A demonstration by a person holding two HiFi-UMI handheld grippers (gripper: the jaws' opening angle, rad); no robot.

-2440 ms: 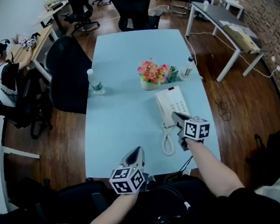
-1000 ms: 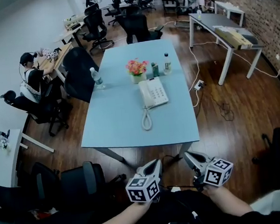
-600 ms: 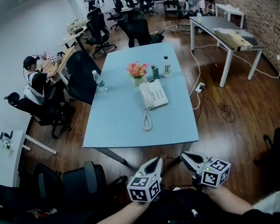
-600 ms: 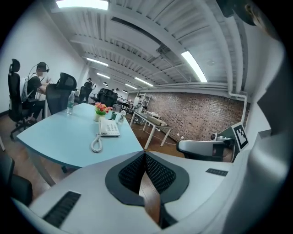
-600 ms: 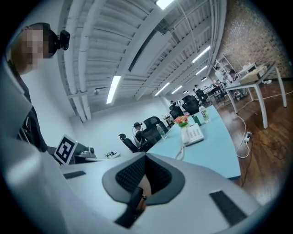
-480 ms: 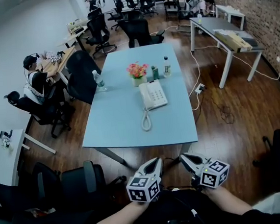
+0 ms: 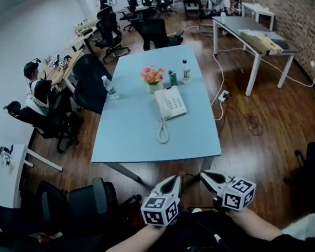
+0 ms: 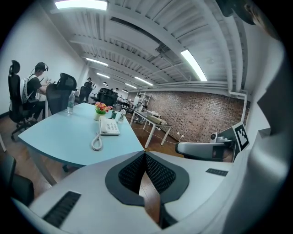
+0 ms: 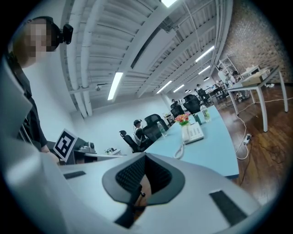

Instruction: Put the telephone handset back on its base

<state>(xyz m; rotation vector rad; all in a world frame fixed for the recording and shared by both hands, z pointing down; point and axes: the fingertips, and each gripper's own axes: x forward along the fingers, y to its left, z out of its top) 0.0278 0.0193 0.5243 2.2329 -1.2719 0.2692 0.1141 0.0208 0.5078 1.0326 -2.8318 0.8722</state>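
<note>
The white telephone [image 7: 169, 102] stands in the middle of the light blue table [image 7: 148, 145]. Its handset [image 7: 161, 103] lies on the left side of the base, and the coiled cord [image 7: 162, 132] loops toward the table's near edge. Both grippers hang close to my body, well short of the table. My left gripper [image 7: 174, 180] is shut with nothing in it, and so is my right gripper [image 7: 204, 176]. The left gripper view has the telephone [image 8: 110, 126] far ahead, beyond the touching pads of the left gripper [image 8: 144, 155]. In the right gripper view the telephone [image 9: 193, 132] is just as distant from the right gripper [image 9: 145, 157].
A pot of flowers [image 7: 152, 75], a small green item [image 7: 173, 78] and two water bottles [image 7: 184, 70] [image 7: 108, 88] stand behind the phone. Black office chairs [image 7: 72, 214] are at my lower left. A person [image 7: 34, 79] sits at a desk on the left. Another table [image 7: 254, 36] stands at right.
My right gripper was at the telephone on the table in the oldest frame. Both grippers have since drawn back, well away from the table. Almost nothing has moved in the last second.
</note>
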